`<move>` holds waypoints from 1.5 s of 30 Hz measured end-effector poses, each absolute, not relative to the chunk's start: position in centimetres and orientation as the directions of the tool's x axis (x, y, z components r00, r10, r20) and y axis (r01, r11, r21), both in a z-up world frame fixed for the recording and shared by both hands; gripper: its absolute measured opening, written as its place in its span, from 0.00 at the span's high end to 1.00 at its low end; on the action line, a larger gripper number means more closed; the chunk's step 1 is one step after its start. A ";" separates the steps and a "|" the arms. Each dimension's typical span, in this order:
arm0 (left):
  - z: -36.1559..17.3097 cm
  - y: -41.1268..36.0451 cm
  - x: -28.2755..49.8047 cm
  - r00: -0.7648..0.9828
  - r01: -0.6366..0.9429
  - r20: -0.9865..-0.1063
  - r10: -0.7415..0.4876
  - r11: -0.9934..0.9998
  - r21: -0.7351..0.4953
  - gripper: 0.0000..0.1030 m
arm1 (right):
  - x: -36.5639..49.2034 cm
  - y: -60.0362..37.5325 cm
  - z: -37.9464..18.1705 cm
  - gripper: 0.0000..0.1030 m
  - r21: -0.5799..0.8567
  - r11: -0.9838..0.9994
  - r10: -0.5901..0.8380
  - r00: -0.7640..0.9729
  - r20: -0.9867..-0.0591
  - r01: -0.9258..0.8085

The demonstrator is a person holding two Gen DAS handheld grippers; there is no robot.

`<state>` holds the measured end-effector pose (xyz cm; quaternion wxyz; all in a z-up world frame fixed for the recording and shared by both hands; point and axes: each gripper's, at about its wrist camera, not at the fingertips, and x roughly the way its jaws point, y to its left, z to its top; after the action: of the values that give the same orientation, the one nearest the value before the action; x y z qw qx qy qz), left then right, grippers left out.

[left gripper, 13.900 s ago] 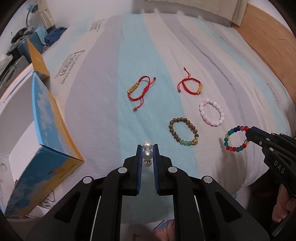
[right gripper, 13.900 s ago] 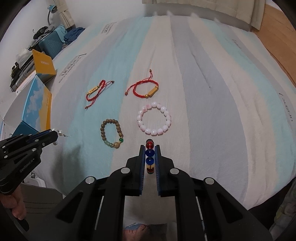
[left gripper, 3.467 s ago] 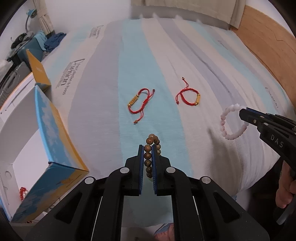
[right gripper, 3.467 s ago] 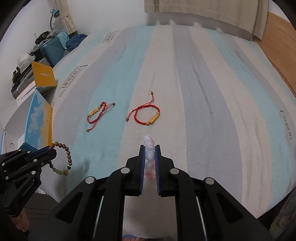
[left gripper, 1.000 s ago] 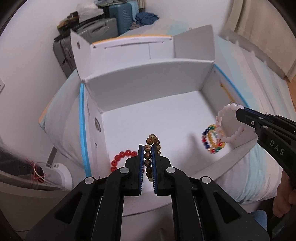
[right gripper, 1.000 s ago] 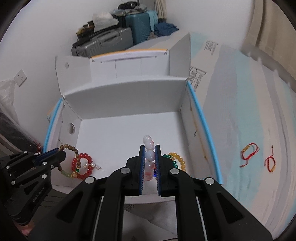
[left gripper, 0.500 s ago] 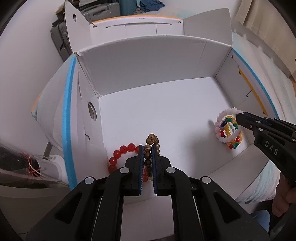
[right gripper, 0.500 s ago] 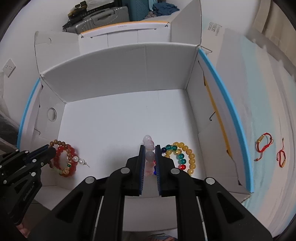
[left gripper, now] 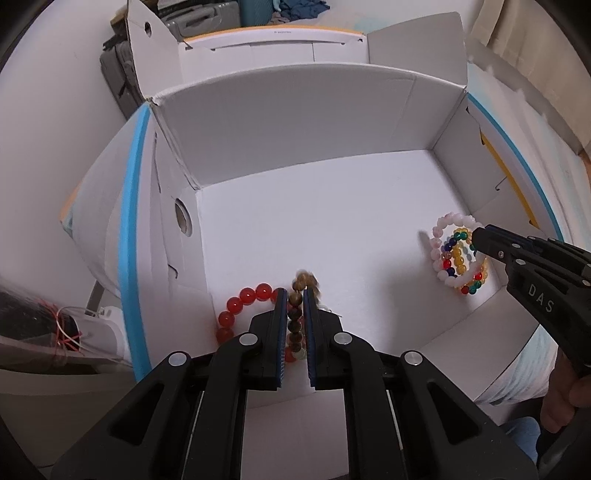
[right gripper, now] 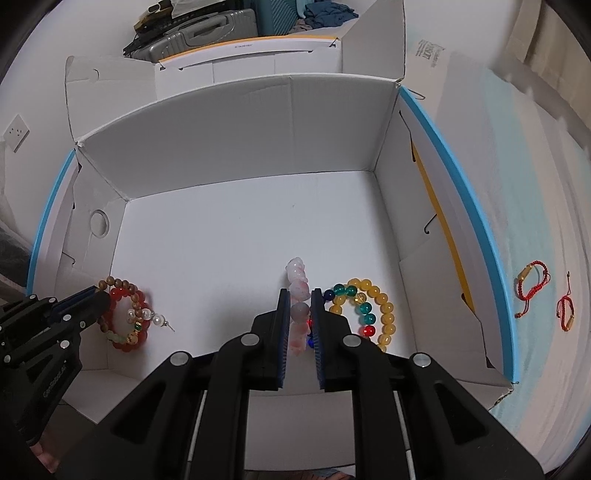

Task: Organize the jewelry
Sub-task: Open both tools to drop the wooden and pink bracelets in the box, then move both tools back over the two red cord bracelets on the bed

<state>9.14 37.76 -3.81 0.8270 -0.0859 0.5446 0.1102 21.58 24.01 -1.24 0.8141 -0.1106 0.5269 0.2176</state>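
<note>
Both grippers are low inside a white cardboard box (left gripper: 332, 122) (right gripper: 229, 122). My left gripper (left gripper: 295, 295) has its jaws slightly apart around a brown wooden bead bracelet (left gripper: 301, 282), which blurs as it slips down over a red bead bracelet (left gripper: 243, 301). My right gripper (right gripper: 298, 295) has its jaws slightly apart around a pink bead bracelet (right gripper: 297, 275), which hangs over a multicoloured bead bracelet (right gripper: 373, 306). A pearl earring (right gripper: 157, 318) lies by the red bracelet (right gripper: 122, 295). Two red cord bracelets (right gripper: 532, 282) (right gripper: 565, 308) lie on the striped bedspread.
The box has a blue rim (right gripper: 454, 177) and raised flaps (left gripper: 155, 33). Grey suitcases (right gripper: 192, 26) and a teal one stand behind it. The bed (right gripper: 535, 166) is to the right. A white appliance with wires (left gripper: 66, 332) sits at the lower left.
Both grippers have dropped lower into the box. Both pairs of jaws have parted a little. The wooden and pink bracelets are slipping loose over the bracelets below.
</note>
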 end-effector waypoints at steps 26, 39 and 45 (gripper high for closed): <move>3.8 30.1 8.6 0.530 -0.243 -0.836 0.145 0.970 0.014 0.06 | 20.0 14.4 8.1 0.07 0.082 0.919 0.294 0.532 -0.794 -0.386; 5.0 21.8 11.3 0.573 -0.132 -0.816 0.075 0.991 -0.002 0.06 | 21.0 4.7 9.5 0.07 0.062 0.959 0.217 0.578 -0.786 -0.275; 5.0 16.6 13.3 0.591 -0.050 -0.806 0.027 0.999 -0.003 0.06 | 21.9 -0.6 8.8 0.07 0.052 0.975 0.172 0.587 -0.791 -0.216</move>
<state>13.26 16.59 5.00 0.8918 -0.0125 0.4517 0.0216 21.89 -0.56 8.84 0.8904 -0.0249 0.4412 0.1087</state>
